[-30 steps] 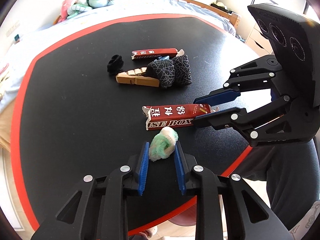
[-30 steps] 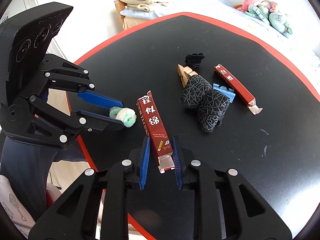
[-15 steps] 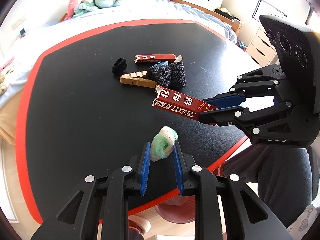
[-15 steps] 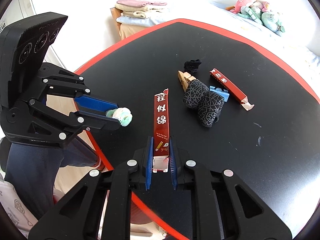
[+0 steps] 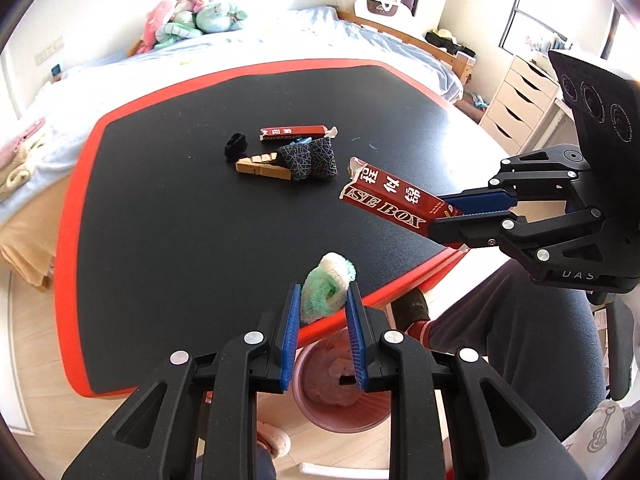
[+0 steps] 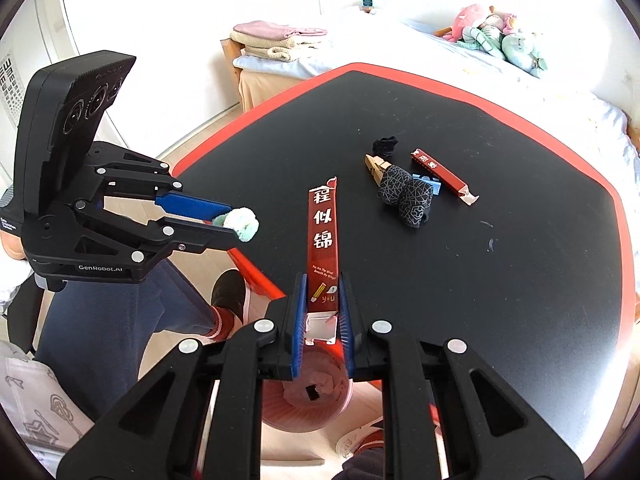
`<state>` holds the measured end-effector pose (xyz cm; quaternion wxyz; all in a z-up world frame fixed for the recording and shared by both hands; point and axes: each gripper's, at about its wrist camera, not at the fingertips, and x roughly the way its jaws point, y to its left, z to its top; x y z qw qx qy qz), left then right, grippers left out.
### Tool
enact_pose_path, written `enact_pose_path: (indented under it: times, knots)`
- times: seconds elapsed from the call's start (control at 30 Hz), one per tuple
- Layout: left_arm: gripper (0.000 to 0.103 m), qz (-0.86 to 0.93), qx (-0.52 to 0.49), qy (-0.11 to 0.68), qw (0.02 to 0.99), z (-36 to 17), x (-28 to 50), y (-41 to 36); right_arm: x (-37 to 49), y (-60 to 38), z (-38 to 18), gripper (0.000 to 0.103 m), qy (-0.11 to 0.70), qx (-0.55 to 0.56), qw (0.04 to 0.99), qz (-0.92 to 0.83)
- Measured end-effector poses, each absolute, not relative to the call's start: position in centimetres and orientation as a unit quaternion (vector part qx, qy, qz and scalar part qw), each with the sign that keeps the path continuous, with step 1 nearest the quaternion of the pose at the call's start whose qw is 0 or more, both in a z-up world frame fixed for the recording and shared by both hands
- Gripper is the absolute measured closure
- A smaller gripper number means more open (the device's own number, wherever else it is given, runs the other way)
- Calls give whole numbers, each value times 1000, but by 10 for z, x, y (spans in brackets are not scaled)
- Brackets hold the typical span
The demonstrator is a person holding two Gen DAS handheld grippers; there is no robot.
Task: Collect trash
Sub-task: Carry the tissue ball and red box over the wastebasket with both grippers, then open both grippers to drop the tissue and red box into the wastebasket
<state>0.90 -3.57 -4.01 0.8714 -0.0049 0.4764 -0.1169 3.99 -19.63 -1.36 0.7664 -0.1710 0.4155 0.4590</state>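
My left gripper [image 5: 322, 304] is shut on a green and white fuzzy wad [image 5: 326, 288], held above the table's near edge; it also shows in the right wrist view [image 6: 240, 225]. My right gripper [image 6: 322, 300] is shut on a long red box [image 6: 322, 240], lifted off the table; the box shows in the left wrist view [image 5: 394, 204]. A pink bin [image 5: 340, 384] stands on the floor below both grippers, also in the right wrist view [image 6: 308, 400].
On the black, red-edged table [image 5: 160, 220] lie a second red box [image 5: 292, 133], a wooden clothespin [image 5: 262, 166], patterned dark socks [image 5: 310, 158], a blue clip [image 6: 428, 184] and a black wad [image 5: 236, 146]. The person's legs [image 5: 500, 320] are to the right; a bed lies beyond.
Both grippers have lifted their loads off the table and drawn back over its near edge. The pink bin has come into view beneath them.
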Motion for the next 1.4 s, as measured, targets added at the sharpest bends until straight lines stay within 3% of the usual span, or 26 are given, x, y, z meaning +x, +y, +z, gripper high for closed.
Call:
enact_pose_path:
  times: [0.63,1.4]
  knots:
    - [80,-124,-9,479,869,-42,-48,-57,-25,-238,-16,88,428,-172,764,452]
    - [77,-130,-11,489,863,-50,-58,-60,-31,-239,-32,87,445,-163,749,462]
